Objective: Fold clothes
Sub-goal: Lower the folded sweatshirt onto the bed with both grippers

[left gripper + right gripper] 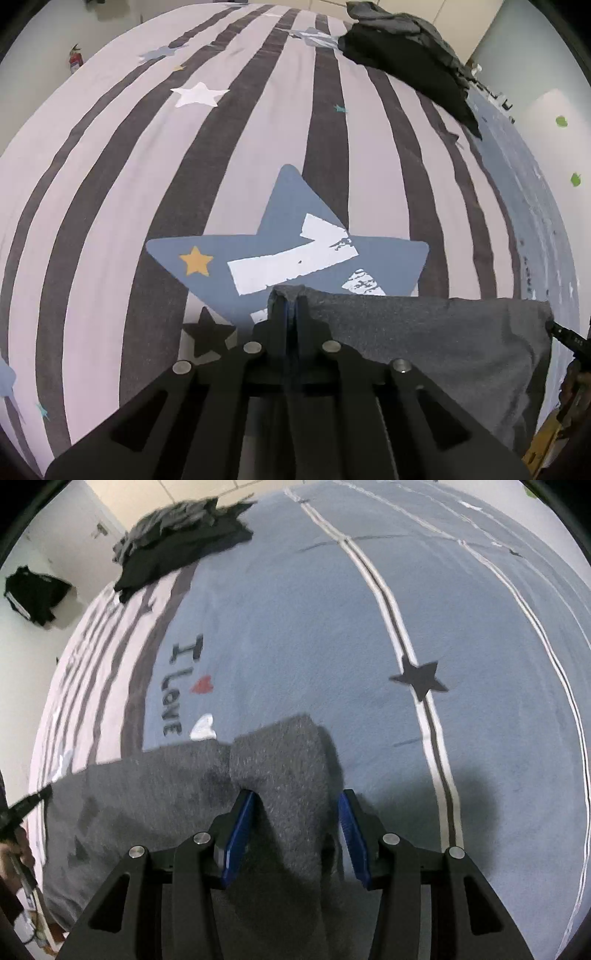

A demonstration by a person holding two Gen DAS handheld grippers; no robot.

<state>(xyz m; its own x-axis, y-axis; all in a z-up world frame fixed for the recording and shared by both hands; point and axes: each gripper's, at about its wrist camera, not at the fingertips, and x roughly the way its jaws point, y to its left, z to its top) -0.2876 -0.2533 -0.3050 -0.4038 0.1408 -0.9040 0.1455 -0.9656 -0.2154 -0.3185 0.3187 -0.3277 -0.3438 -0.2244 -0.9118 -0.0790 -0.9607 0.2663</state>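
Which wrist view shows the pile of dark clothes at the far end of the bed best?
The left wrist view: the pile of dark clothes appears larger and sharp, with its layers distinguishable. The right wrist view shows the same pile smaller and motion-blurred near the frame's edge.

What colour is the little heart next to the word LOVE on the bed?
Red, the little heart beside LOVE; a white one sits below. Best seen in the right wrist view.

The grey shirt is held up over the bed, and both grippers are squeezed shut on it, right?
Not quite. Only the left gripper is shut on the grey shirt. In the right wrist view the right gripper is open, its blue pads spread apart with the cloth hanging loose between them over the bed.
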